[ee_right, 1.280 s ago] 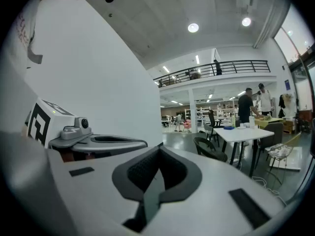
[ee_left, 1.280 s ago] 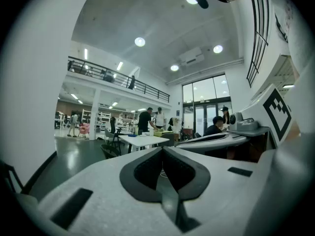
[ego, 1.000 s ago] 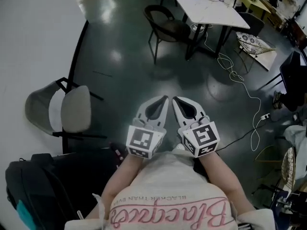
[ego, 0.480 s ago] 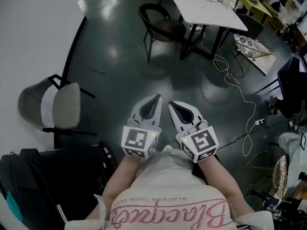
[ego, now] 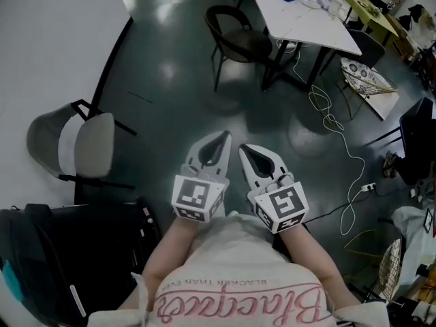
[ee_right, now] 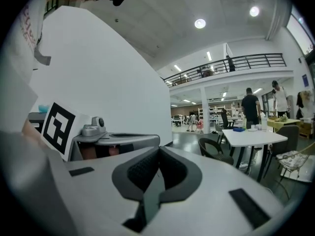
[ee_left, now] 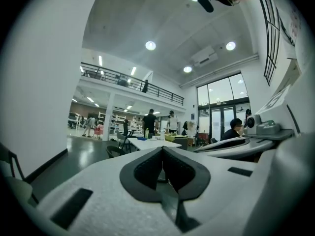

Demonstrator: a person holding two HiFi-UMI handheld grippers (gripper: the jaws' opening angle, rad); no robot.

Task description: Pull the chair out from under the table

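Closest in, the left gripper [ego: 223, 137] and the right gripper [ego: 244, 148] are held side by side in front of the person's chest, pointing to 12 o'clock. Each gripper's own view shows its jaws clenched together with nothing between them, so both are empty. A black bag [ego: 61, 251] sits at about 8 o'clock on the floor [ego: 177, 94], and a grey chair [ego: 92, 148] stands at 9 o'clock by the wall; it is not at any table, so it is probably not the one meant.

Further out, a cable [ego: 334, 125] snakes across the floor at 2 o'clock. Beyond it at 12 o'clock is the dark chair [ego: 235, 41], set against the left end of the white table [ego: 306, 22], which lies toward 1 o'clock. Whether its seat reaches under the top I cannot tell from here. The chair is well apart from both grippers.

The step in hand looks like the walk-up — nothing has been grasped and the chair seems unmoved. The next move calls for closing the gap along the open floor, keeping left of the cable, then parting one gripper's jaws and setting them over the backrest rim. Only after that can it be drawn away from the table, toward 6 o'clock.
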